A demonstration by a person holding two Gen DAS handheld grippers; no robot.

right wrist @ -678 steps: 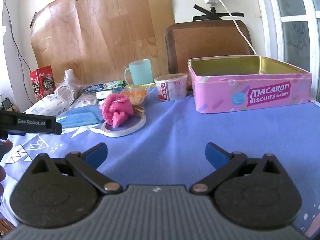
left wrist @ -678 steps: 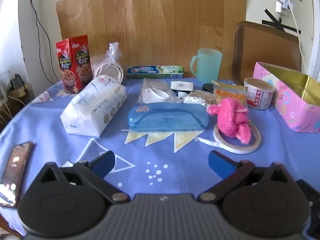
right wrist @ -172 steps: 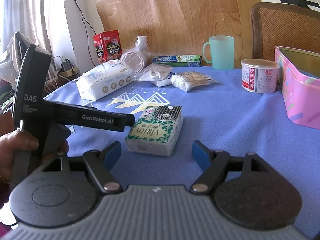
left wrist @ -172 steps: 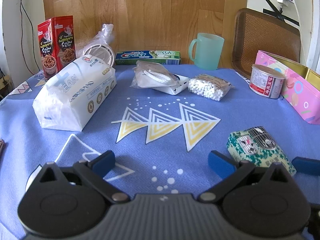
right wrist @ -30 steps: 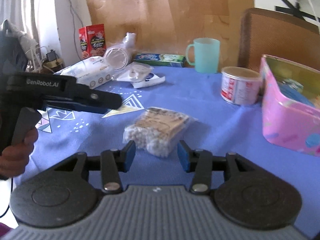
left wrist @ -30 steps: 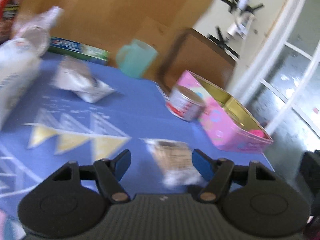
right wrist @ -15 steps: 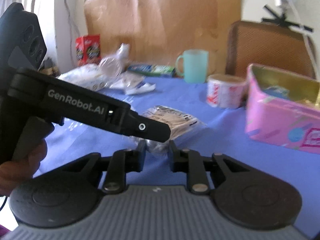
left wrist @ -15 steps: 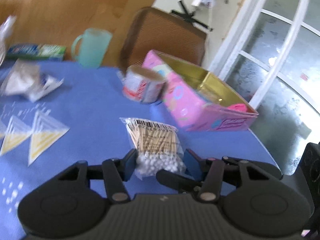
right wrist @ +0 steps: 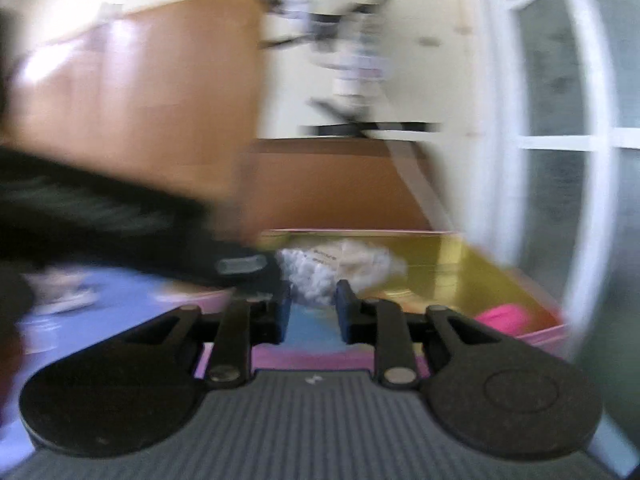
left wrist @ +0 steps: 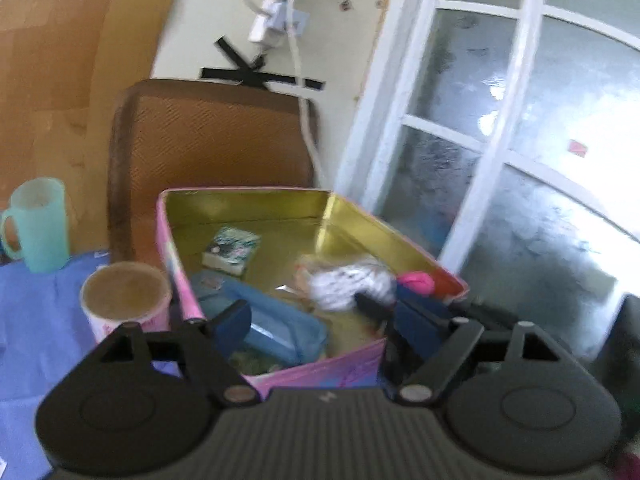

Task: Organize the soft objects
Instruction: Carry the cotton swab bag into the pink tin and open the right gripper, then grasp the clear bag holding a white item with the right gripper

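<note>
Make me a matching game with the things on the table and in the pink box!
Things:
1. cotton swab bag
2. mint mug
3. green tissue pack
4. right tool

Places or states:
A. lying inside the pink tin, near its back wall
B. standing on the blue tablecloth
C. held above the tin
D. shut on the bag

Pairs: 1-C, 2-B, 3-A, 4-D

Cotton swab bag (right wrist: 336, 266) now over tin (right wrist: 460, 248).
</note>
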